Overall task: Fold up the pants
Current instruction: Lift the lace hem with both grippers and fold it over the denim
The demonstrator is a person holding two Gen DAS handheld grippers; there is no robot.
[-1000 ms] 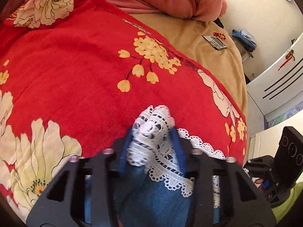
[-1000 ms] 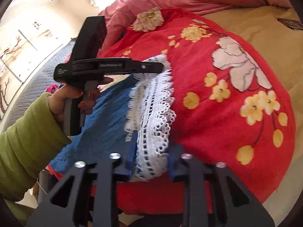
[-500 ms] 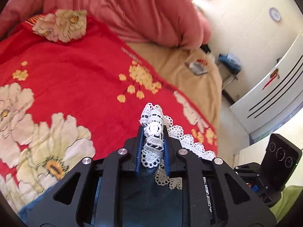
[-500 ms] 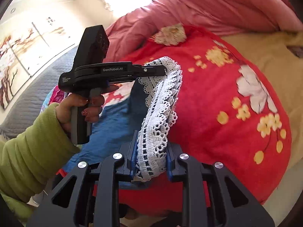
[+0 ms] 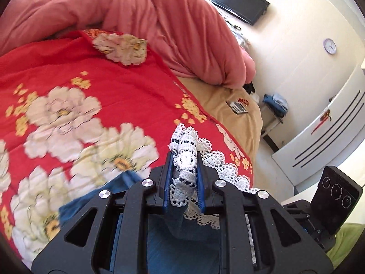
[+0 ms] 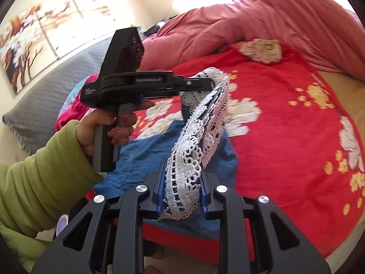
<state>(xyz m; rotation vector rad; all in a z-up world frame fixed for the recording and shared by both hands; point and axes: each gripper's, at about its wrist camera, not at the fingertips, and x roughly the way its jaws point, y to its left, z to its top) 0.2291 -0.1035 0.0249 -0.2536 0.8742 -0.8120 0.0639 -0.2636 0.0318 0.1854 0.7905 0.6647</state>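
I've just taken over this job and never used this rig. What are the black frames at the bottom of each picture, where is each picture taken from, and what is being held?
Each picture comes from a camera on a hand-held two-finger gripper, looking along its fingers. The left gripper and right gripper are both shut on the white lace hem of the blue denim pants, lifted above the red flowered blanket on the bed. The right view also shows the left gripper from the side, held by a hand in a green sleeve.
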